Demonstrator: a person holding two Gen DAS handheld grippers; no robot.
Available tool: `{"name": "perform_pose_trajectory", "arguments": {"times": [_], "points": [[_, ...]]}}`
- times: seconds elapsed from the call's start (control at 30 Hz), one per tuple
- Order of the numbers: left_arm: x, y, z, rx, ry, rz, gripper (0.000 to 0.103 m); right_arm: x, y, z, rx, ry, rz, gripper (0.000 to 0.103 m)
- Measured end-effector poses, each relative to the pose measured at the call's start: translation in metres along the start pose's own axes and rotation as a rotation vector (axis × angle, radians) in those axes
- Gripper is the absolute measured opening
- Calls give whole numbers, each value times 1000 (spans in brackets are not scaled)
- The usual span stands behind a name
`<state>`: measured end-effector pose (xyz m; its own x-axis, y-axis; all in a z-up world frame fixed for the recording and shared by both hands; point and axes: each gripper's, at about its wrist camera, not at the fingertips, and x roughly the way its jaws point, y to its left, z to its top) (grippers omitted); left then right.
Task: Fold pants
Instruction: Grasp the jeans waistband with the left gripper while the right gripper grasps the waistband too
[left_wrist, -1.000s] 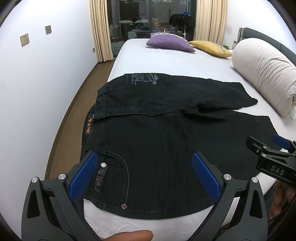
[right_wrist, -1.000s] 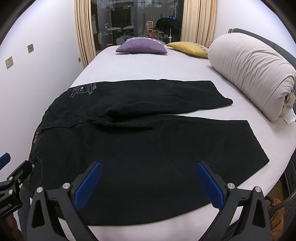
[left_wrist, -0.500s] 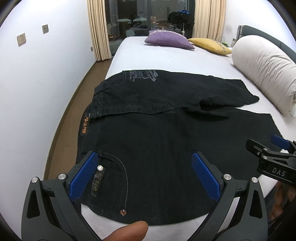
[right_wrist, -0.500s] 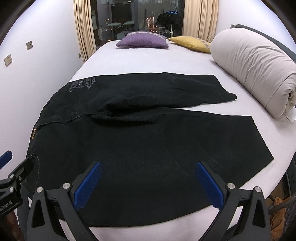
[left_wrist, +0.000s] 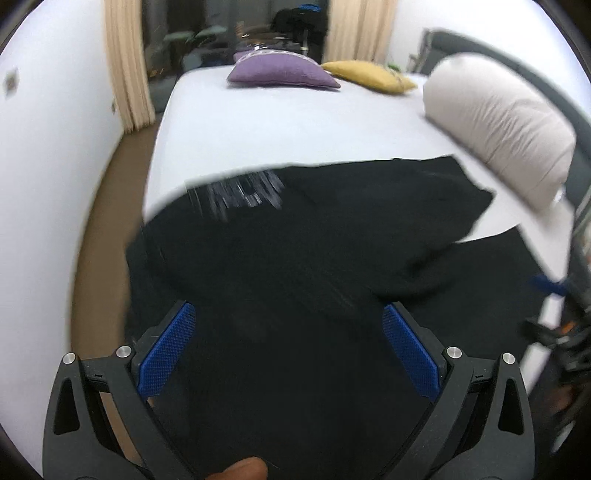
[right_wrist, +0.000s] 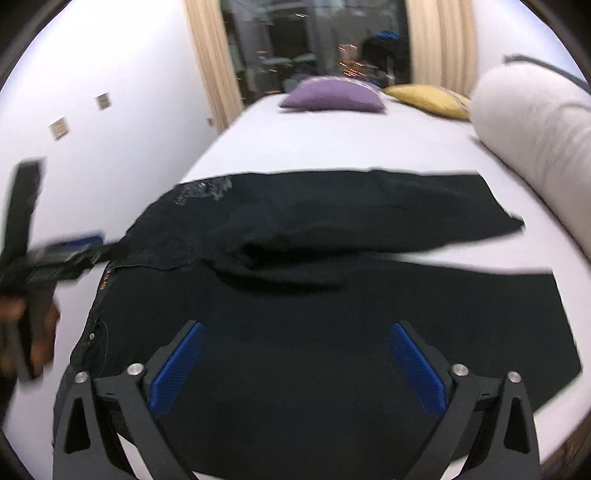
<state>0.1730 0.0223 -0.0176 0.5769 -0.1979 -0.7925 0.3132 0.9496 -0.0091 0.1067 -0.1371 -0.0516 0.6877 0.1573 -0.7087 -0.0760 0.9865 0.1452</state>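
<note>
Black pants (right_wrist: 332, 314) lie spread on the white bed (right_wrist: 351, 147), waist to the left and both legs running right. The far leg (left_wrist: 388, 206) overlaps the near one at the crotch. My left gripper (left_wrist: 288, 308) is open above the waist end of the pants (left_wrist: 295, 266), nothing between its blue pads (left_wrist: 166, 354). My right gripper (right_wrist: 297, 328) hovers over the near leg; its jaws are closing a little, still wide, and grip nothing. In the right wrist view the left gripper (right_wrist: 55, 254) is a blur by the waistband.
A purple pillow (left_wrist: 280, 70) and a yellow pillow (left_wrist: 369, 75) lie at the far end of the bed. A rolled cream duvet (left_wrist: 506, 125) runs along the right side. The white wall (left_wrist: 55, 147) and brown floor (left_wrist: 110, 206) are to the left.
The left gripper has swept forward over the waist of the pants, and the near pocket has left its view. The right gripper has shifted slightly. Both views are now motion-blurred.
</note>
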Motion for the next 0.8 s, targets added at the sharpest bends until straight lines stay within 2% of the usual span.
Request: {"name": "perform_pose_trajectory", "arguments": {"times": [0.07, 0.13, 0.23, 0.33, 0.37, 0.43, 0.53, 0.7, 0.8], "points": [[14, 17, 25, 44, -9, 28, 103, 4, -5, 8, -49, 2, 19, 88], [35, 40, 51, 53, -2, 23, 103, 11, -12, 15, -96, 13, 48, 80], [76, 78, 85, 46, 58, -42, 103, 21, -24, 22, -137, 39, 114, 76], [121, 101, 109, 100, 146, -68, 103, 34, -32, 27, -169, 64, 170, 73], [132, 106, 112, 120, 170, -74, 102, 38, -34, 28, -173, 73, 186, 73], [150, 117, 119, 157, 214, -97, 90, 45, -38, 30, -174, 88, 209, 71], [172, 133, 123, 170, 279, -119, 77, 59, -41, 33, -188, 114, 240, 70], [191, 164, 122, 108, 341, -204, 77, 76, -37, 43, -224, 141, 272, 67], [192, 163, 121, 114, 350, -203, 66, 83, -31, 51, -242, 143, 292, 63]]}}
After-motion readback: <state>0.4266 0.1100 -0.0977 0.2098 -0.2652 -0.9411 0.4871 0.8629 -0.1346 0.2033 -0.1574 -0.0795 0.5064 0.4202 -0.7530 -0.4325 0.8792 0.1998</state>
